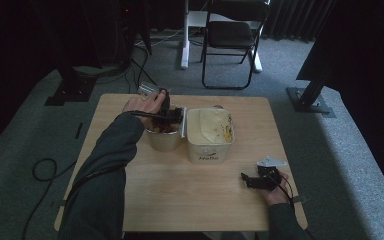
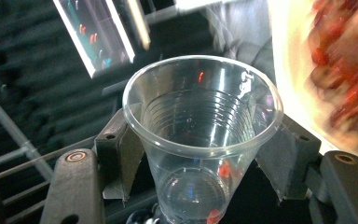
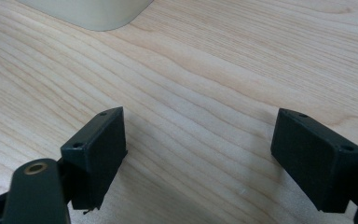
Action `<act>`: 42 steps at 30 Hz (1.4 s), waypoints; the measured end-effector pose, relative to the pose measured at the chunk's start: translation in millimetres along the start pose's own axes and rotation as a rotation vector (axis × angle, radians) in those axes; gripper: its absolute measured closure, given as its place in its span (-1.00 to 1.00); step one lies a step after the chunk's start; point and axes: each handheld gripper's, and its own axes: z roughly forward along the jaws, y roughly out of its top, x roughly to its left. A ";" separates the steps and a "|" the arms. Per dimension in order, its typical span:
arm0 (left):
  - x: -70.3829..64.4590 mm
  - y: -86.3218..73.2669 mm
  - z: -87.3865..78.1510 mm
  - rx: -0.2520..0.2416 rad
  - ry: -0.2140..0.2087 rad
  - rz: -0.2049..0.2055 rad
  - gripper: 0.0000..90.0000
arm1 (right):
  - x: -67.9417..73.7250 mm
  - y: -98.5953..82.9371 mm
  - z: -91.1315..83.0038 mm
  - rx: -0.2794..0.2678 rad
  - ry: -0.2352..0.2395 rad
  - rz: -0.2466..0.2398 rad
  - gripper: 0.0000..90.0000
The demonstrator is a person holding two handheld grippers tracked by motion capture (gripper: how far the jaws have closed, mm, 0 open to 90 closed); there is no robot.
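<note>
My left gripper (image 2: 200, 154) is shut on a clear plastic cup (image 2: 201, 135), tipped sideways over a round cream tub (image 1: 164, 137) of red-brown food (image 2: 349, 79). A few red bits cling inside the cup near its bottom. In the high view the left gripper (image 1: 169, 115) hovers at the tub's rim, held by the left hand. Beside the tub stands a square cream container (image 1: 209, 135) marked "Hello" with pale contents. My right gripper (image 1: 249, 181) rests low on the wooden table (image 1: 190, 200) near the front right, jaws open and wide apart with bare wood between them (image 3: 200, 154).
A corner of the square cream container (image 3: 91, 11) shows at the top of the right gripper view. Beyond the table stand a black folding chair (image 1: 232, 35), black stand bases (image 1: 310, 100) and cables (image 1: 42, 170) on grey carpet.
</note>
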 end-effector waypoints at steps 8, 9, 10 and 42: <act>3.8 1.0 1.3 0.010 -0.004 -0.030 -0.21 | 0.1 0.0 0.0 0.000 0.000 0.001 -0.61; 4.9 0.0 1.5 0.010 -0.015 -0.048 -0.21 | 0.0 0.0 0.0 0.000 0.001 -0.001 -0.61; 6.3 -1.3 1.9 0.005 -0.028 -0.081 -0.22 | 0.0 0.0 0.0 0.000 0.001 0.000 -0.61; 46.7 -48.1 0.3 -0.268 -0.300 -0.920 -0.25 | -0.1 0.0 0.0 0.000 -0.001 -0.002 -0.61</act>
